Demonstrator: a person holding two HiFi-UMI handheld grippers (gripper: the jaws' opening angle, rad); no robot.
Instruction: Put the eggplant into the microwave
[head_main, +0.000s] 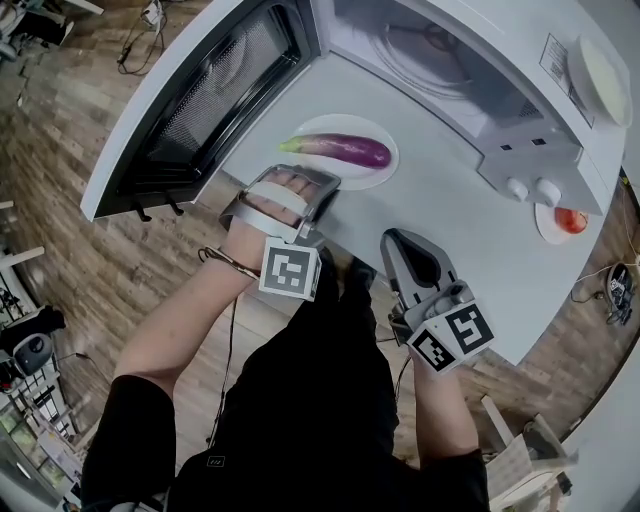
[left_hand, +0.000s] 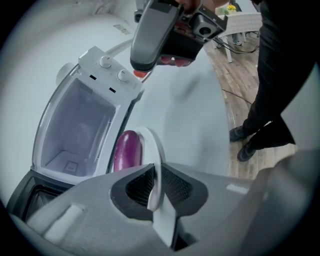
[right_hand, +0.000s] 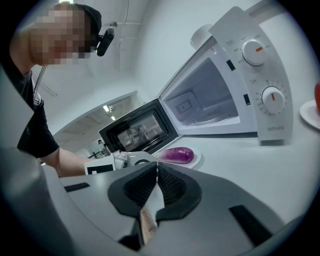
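- Eggplant (head_main: 340, 149): one, purple, lying on white plate (head_main: 386, 172) on worktop (head_main: 450, 230), before open microwave (head_main: 500, 150).
- Left hand-held gripper (left_hand: 156, 186): jaws clamped on plate rim; grip clear only in left gripper view.
- Right hand-held gripper (right_hand: 156, 175): jaws together, nothing held, apart from plate.
- Panel print, right gripper view only: roughly "WAHIN".
- Dials (right_hand: 272, 99): two.
- Small plate (head_main: 545, 222) with red item (head_main: 571, 220): right of microwave.

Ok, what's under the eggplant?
A white plate lies under the eggplant, on the white table; the left gripper is shut on its rim. The plate's middle is covered by the eggplant.
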